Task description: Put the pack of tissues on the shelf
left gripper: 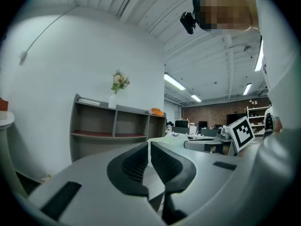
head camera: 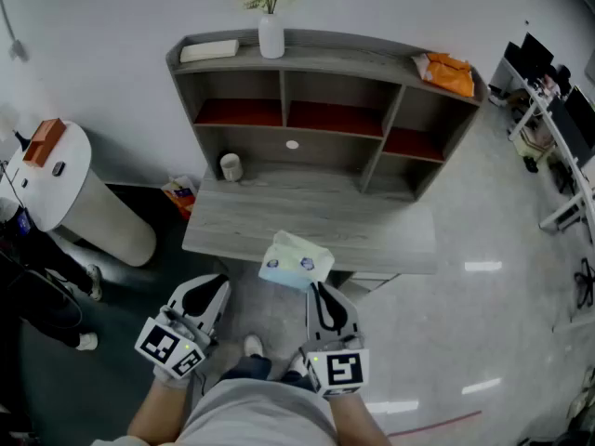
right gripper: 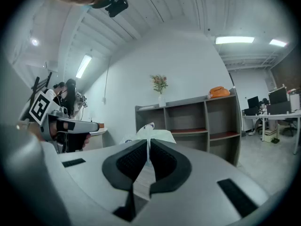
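**Tissue pack gripped at the desk's front edge, shelf beyond**

Nearest, at the bottom of the head view, the two handheld grippers are seen side by side. The left gripper (head camera: 219, 283) is shown with its jaws pressed together and nothing caught between them. It lies to the left of the pack, apart from it. The right gripper (head camera: 317, 289) is clamped on a thin edge of the pack of tissues (head camera: 296, 260). In the right gripper view, the white wrapper is seen pinched between the ribbed pads.

The pack is located over the front edge of the grey desk (head camera: 372, 230). Whether it rests on the surface or is lifted clear cannot be told.

Farther back, a small pale cup (head camera: 231, 166) is seen standing on the desk at the left, just before the shelf (head camera: 344, 60). The shelf's compartments are open, and red boards are visible in the upper row. On its top board are set a flat white book-like item (head camera: 209, 50), a white vase (head camera: 271, 35) of flowers, and an orange item (head camera: 449, 72) at the right end.
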